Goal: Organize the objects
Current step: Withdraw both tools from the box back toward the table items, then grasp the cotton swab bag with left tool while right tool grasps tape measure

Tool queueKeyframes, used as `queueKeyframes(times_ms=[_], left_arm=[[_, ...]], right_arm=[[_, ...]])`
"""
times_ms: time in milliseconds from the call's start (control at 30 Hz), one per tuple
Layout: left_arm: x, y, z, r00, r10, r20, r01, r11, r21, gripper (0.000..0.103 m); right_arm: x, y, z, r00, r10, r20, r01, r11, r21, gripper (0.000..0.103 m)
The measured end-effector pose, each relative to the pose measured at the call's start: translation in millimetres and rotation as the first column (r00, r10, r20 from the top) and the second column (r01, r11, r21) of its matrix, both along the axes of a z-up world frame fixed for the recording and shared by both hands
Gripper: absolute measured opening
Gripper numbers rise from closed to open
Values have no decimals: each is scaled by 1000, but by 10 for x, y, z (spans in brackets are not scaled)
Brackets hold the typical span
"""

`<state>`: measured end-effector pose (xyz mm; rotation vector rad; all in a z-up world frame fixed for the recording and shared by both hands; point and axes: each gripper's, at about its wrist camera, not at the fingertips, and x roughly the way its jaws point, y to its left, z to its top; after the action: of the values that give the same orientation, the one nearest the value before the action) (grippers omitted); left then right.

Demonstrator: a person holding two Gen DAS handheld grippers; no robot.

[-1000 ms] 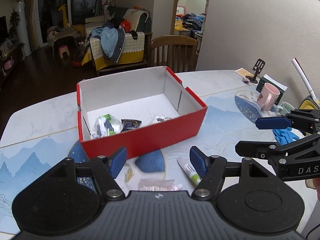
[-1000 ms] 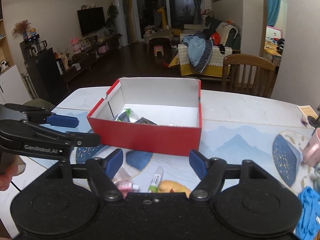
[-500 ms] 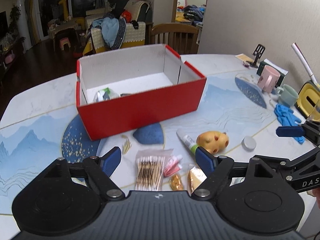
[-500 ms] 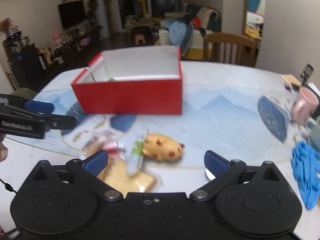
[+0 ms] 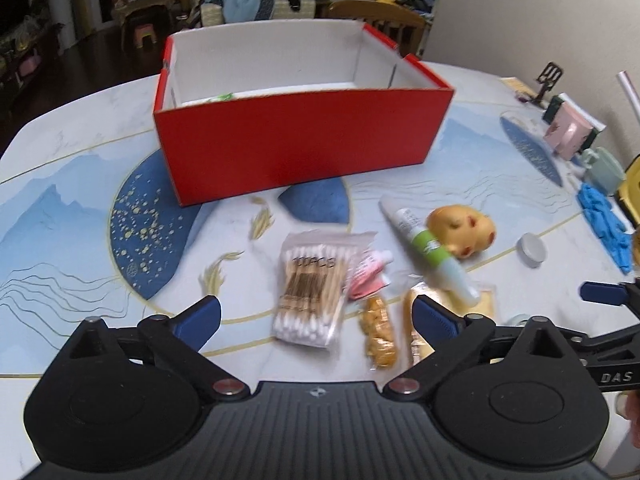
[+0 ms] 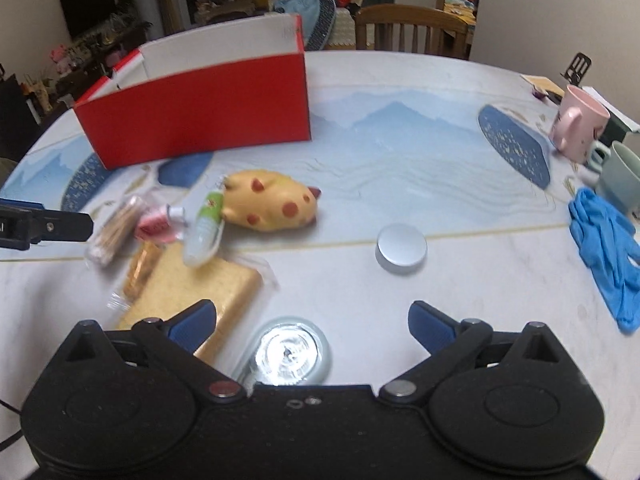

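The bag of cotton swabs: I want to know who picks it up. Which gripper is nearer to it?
Left. The bag of cotton swabs lies between the left gripper's opening jaws, untouched. The right gripper hangs off to the side, over a clear round lid.

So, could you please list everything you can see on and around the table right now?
Box: one, red, white inside, table's far side.
Cotton swabs: one bag, before the box.
Pink tube: one, beside swabs.
Green-banded tube: one, white, against the toy.
Toy: one, yellow, red spots.
Sponge: one, yellow, wrapped.
Cap: one, silver.
Glove: blue, right edge.
Mugs: pink, green.
Left claw: opening, empty.
Right claw: open, empty.
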<state>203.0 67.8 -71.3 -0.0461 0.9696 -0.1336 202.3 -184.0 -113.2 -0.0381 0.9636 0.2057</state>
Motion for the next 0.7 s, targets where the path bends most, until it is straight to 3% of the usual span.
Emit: queueKeyframes(times_ms=[500, 700], left_arm=[[200, 57, -367, 1000, 14, -20, -12, 996, 85, 102], [262, -20, -446, 1000, -14, -25, 18, 984, 176, 102]], right_arm=[[22, 26, -215, 996, -37, -78, 36, 999, -12, 100], [3, 67, -269, 995, -23, -98, 21, 1000, -16, 99]])
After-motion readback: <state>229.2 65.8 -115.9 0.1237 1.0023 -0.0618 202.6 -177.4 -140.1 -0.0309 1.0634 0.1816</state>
